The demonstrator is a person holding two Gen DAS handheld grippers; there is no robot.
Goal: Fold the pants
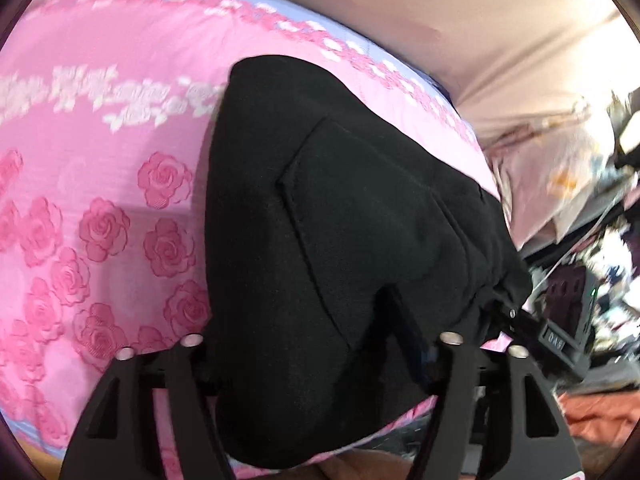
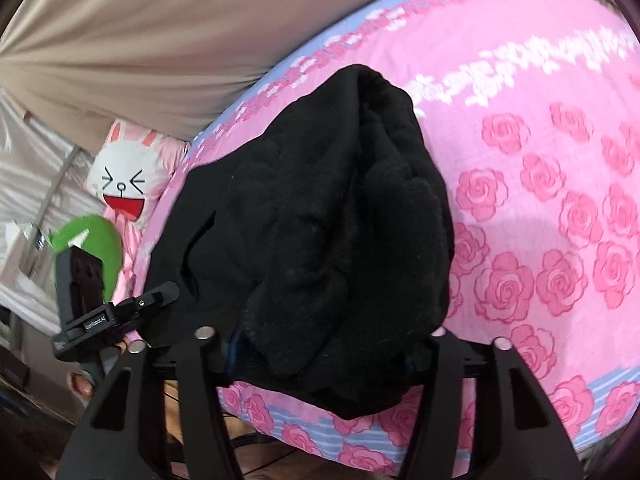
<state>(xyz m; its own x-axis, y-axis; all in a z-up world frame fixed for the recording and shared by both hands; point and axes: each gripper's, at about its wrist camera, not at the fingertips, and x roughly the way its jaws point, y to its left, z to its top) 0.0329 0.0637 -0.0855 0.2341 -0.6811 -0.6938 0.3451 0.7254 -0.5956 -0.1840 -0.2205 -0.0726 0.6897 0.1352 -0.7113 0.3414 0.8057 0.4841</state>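
The black pants (image 1: pixel 360 220) lay bunched near the bed's (image 1: pixel 100 140) front edge. Both the left gripper (image 1: pixel 320 344) and the right gripper (image 2: pixel 320 336) stood spread around cloth, though I could not tell if either pinched it. A loose hold could let the pants slide off the edge.

pants (image 1: pixel 360 216) lie bunched on the bedspread (image 1: pixel 100 152), at its near edge. Left wrist view: pants sit right of centre, bedspread open to the left, curtain (image 1: pixel 480 32) behind, clutter (image 1: pixel 592 280) off the bed's right edge. Right wrist view: pants (image 2: pixel 328 232) left of centre, bedspread (image 2: pixel 540 200) open to the right, curtain (image 2: pixel 140 32) behind, rabbit cushion (image 2: pixel 124 176) left of the bed, frog cushion (image 2: pixel 100 244) just in front of it.
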